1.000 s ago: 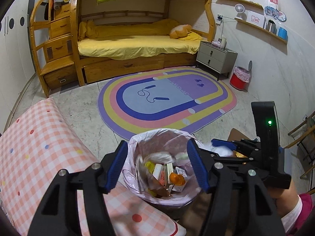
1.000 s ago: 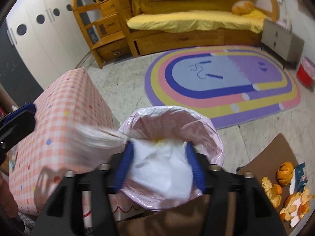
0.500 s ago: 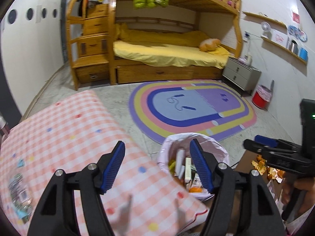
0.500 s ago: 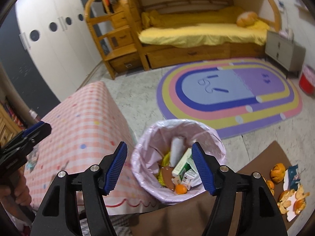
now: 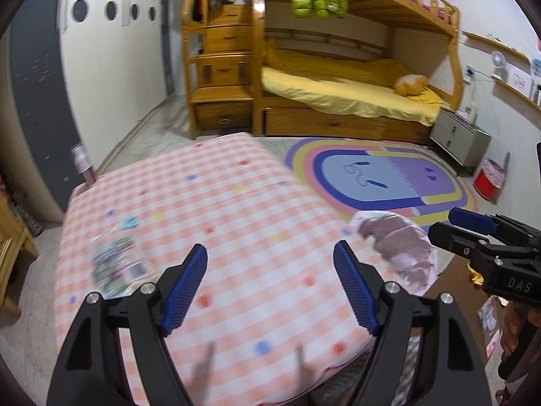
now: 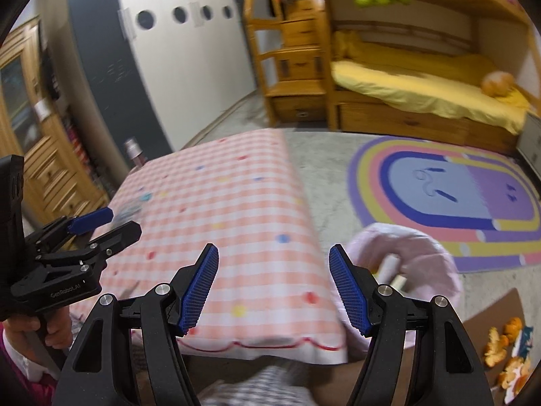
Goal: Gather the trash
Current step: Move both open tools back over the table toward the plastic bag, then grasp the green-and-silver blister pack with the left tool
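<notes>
Both hand-held grippers swing off the lined bin [image 6: 405, 270] toward the checked table [image 5: 219, 237]: left hand-held gripper [image 5: 270, 287] spreading wider, empty; right hand-held gripper [image 6: 274, 291] spread, tissue dropped. Wrappers [image 5: 118, 264] next, likely.

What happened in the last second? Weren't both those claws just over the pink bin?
The right hand-held gripper let white paper fall into the bin bag. Both then swung away over the checked tablecloth; the left hand-held gripper has just been opening, nothing between its fingers. Bin, wrappers and orange peels stayed put.
</notes>
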`<state>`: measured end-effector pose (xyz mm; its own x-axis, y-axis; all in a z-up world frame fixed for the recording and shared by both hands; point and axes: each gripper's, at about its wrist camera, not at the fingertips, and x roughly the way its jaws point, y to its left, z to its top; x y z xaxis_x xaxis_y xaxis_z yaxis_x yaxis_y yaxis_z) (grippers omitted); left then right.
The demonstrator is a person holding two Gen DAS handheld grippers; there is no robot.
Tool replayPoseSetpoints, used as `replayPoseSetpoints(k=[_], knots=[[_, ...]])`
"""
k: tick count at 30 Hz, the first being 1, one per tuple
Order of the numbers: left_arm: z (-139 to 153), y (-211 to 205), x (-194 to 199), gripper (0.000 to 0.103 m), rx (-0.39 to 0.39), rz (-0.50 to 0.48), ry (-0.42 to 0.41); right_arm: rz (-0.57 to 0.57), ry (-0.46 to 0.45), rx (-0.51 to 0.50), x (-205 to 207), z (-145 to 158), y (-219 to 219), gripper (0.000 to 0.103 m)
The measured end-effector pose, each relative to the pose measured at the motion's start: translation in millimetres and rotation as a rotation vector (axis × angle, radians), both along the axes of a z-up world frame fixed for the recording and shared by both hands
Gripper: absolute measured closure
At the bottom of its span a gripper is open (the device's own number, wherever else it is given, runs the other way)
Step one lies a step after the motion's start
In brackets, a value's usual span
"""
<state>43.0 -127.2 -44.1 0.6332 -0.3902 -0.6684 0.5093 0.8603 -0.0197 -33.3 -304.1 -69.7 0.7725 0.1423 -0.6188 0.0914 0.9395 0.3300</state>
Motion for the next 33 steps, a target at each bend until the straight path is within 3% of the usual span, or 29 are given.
replayPoseSetpoints(k=[10,17,22,26,33], knots=[[-17,105,24,0.028,0.008,0.210,-0.001,0.147,-0.038,-0.003,45,2,69,0.036],[-38,160,35,0.028,-0.037,0.327,0.041,0.231,-0.039,0.015,75,-7,113,0.053],[-39,178,39,0.028,-0.059,0.370,0.011,0.329,-0.035,-0.019,99,-13,147,0.066],[-49,190,57,0.028,-0.047,0.413,0.035,0.405,0.004,-0.052,120,-23,176,0.074],[-57,195,75,0.028,-0.015,0.425,0.045,0.442,0.061,-0.054,144,-32,197,0.073]])
